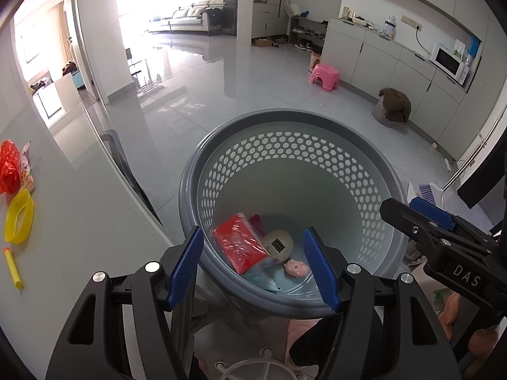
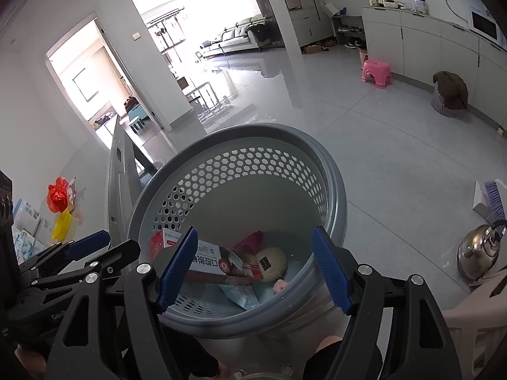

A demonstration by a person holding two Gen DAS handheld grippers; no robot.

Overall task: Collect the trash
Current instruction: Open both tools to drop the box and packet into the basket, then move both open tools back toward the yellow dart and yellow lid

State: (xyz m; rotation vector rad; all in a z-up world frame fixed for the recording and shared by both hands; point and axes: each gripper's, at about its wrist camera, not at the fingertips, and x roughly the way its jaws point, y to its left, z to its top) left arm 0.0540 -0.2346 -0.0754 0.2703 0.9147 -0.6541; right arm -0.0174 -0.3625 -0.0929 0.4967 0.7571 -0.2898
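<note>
Bin (image 1: pixel 374 171), grey with a perforated wall, stands on the floor just beside the table (image 1: pixel 79 196) and holds several pieces of trash. Seen in it from the left wrist view: red packet (image 1: pixel 239 242), pale round item with a dark label (image 1: pixel 280 243), small pink lump (image 1: pixel 296 267), light blue wrapper (image 1: pixel 261 280), magenta scrap (image 1: pixel 256 221). Right wrist view shows the same heap, with a long printed carton (image 2: pixel 221 259) lying across it.

Left gripper (image 1: pixel 255 266) hangs over the bin mouth, jaws spread wide, nothing between the blue pads. Right gripper (image 2: pixel 253 269) likewise over the bin, jaws apart and empty. Each gripper shows at the edge of the other's view, so the 2 are close together above the rim.

Remaining on the table, well apart from the bin: red crumpled plastic bag (image 1: pixel 9 166), printed wrapper (image 1: pixel 27 171) just beside it, yellow ring-shaped piece (image 1: pixel 19 215), yellow stick with an orange tip (image 1: pixel 13 267). Right view also shows blue-white packs (image 2: pixel 27 231) at the table's near end; whether these count as trash I cannot tell.

Judgement: task partly done. At least 5 items binned, at least 4 left on the table. Both tools free for the next pick.
</note>
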